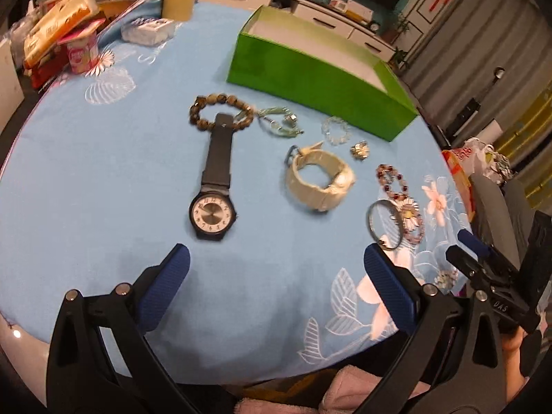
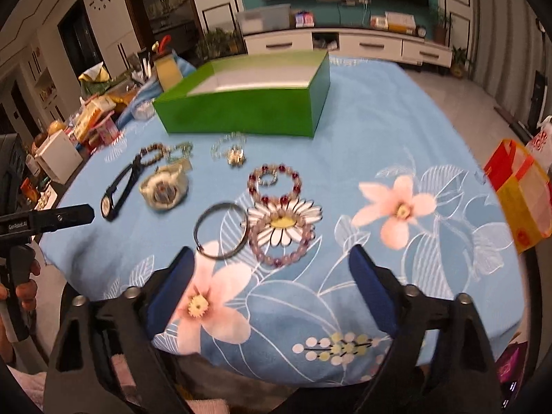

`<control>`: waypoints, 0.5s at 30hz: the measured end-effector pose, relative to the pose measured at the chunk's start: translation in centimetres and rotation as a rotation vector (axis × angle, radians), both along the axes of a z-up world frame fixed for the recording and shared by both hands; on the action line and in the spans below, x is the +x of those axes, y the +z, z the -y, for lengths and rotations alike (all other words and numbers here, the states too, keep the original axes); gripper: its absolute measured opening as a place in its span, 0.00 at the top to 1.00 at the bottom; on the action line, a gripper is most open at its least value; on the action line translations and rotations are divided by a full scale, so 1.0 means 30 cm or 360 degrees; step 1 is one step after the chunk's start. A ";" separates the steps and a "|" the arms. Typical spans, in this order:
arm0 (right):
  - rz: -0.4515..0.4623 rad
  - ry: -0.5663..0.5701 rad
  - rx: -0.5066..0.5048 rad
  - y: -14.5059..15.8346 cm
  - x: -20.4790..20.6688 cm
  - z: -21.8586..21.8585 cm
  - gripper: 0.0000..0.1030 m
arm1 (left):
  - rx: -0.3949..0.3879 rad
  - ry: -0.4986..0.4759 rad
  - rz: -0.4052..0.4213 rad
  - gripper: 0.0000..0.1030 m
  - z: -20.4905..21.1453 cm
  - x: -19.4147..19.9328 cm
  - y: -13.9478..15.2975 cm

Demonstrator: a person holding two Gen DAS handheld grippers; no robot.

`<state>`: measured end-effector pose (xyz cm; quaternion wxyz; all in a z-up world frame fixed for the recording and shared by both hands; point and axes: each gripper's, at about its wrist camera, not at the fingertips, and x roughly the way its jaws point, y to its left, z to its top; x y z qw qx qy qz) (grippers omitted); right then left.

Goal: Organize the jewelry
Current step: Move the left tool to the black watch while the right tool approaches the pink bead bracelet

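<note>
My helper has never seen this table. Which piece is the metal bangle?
Start at the green box on the blue cloth, then come toward the near edge. The metal bangle is the plain thin dark ring beside the beaded bracelets, the only one without beads.

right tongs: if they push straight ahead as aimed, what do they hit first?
Most likely the thin metal bangle, lying just past the left fingertip of the open right tongs. The pink bead bracelet sits beside it, closer to the centre line. Depth is unclear; both lie flat on the blue tablecloth.
</note>
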<state>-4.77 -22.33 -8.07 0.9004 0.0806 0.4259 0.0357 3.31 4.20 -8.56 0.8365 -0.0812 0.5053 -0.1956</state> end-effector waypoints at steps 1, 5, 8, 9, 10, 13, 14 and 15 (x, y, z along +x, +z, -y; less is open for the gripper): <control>-0.0012 0.0002 -0.0009 -0.008 0.006 -0.003 0.21 | 0.0026 0.0019 0.0008 0.02 -0.002 0.006 -0.008; -0.0049 -0.0002 -0.0019 -0.036 0.023 0.000 0.36 | 0.0131 0.0083 0.0074 0.02 -0.025 0.015 -0.018; -0.0083 -0.0046 0.0000 -0.055 0.050 0.014 0.46 | 0.0140 0.0127 0.0079 0.02 -0.053 0.034 -0.025; -0.0089 -0.0056 -0.0003 -0.060 0.059 0.017 0.47 | 0.0139 0.0139 0.0080 0.02 -0.057 0.038 -0.026; -0.0097 -0.0067 -0.0007 -0.066 0.069 0.018 0.50 | 0.0135 0.0154 0.0078 0.02 -0.065 0.048 -0.028; -0.0113 -0.0085 -0.0022 -0.080 0.106 0.015 0.53 | 0.0132 0.0167 0.0093 0.03 -0.068 0.064 -0.026; -0.0116 -0.0089 -0.0029 -0.083 0.112 0.014 0.54 | 0.0160 0.0175 0.0108 0.04 -0.064 0.072 -0.027; -0.0121 -0.0094 -0.0039 -0.088 0.124 0.012 0.54 | 0.0177 0.0176 0.0117 0.05 -0.059 0.078 -0.029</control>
